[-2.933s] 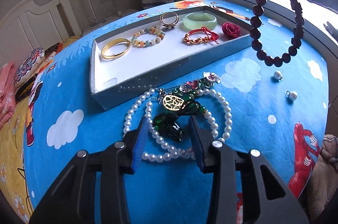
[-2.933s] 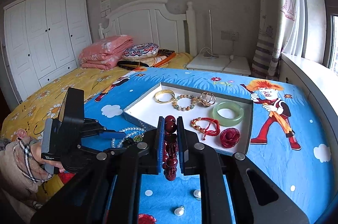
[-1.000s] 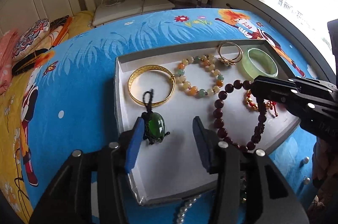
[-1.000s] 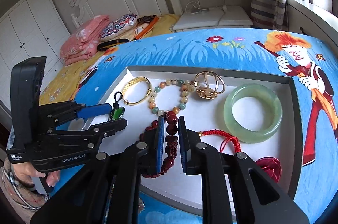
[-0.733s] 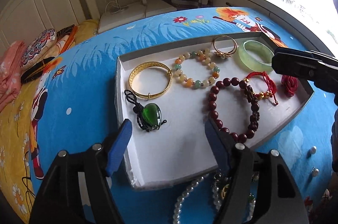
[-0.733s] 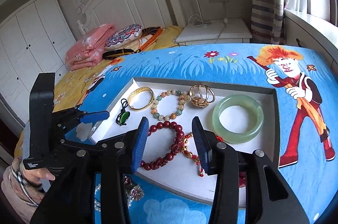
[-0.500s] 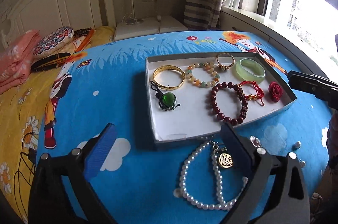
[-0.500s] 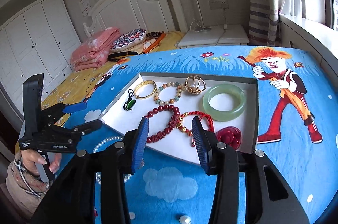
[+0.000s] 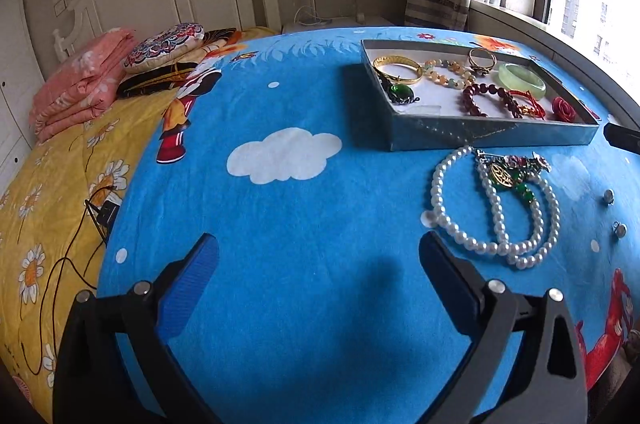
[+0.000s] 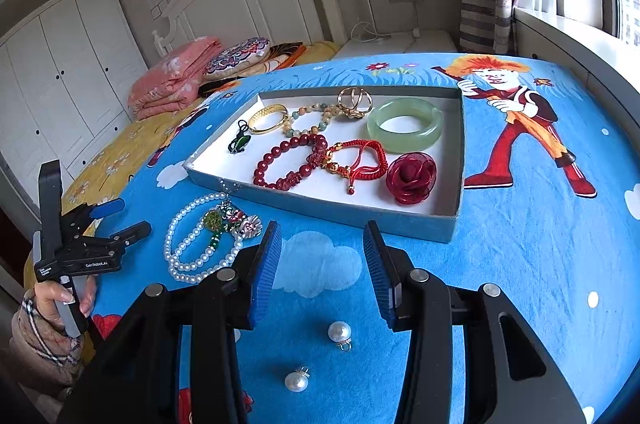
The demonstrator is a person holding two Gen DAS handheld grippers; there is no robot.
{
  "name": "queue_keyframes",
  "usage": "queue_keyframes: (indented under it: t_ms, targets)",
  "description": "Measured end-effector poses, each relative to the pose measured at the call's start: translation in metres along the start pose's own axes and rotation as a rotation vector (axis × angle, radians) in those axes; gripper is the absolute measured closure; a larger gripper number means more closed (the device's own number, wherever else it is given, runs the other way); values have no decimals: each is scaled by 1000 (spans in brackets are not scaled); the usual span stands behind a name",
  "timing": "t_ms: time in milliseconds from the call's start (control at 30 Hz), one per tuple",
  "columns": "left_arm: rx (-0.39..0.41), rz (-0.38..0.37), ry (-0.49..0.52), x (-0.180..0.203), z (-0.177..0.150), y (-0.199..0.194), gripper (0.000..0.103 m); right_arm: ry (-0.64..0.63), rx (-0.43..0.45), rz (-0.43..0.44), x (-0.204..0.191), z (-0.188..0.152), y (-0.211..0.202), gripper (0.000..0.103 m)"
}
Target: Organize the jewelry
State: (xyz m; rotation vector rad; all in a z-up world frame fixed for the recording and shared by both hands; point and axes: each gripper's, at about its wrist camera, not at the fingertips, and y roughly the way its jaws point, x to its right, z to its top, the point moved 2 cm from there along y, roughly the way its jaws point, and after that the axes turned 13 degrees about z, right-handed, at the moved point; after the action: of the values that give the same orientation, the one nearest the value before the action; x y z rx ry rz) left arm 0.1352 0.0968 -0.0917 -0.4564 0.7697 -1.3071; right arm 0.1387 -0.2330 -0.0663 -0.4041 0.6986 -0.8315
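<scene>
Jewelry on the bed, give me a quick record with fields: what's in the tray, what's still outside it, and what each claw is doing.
tray: grey box on the blue blanket
in tray: gold bangle, green pendant, dark red bead bracelet, red cord bracelet, jade bangle, red rose
outside tray: pearl necklace, two pearl earrings
left claw: open, holding nothing
right claw: open, holding nothing
</scene>
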Motion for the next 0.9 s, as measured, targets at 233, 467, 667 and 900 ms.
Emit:
queue_keyframes:
  t_ms: [233,467,667,900]
  targets:
    - [-88,-65,-66,-7,1,16,6,-54,-65,17,-21,-10,24,61]
    - [-86,-70,-113,-13,-1,17,6,-126,-173,-2,-41,-10,54,61]
    - [-76,-70,-115,-14,-1,15,6,-171,-237,-21,-48,-1,78,61]
    - [-81,-79,-111,-13,-1,16,6,-186,-267,21,-56,19,98,59]
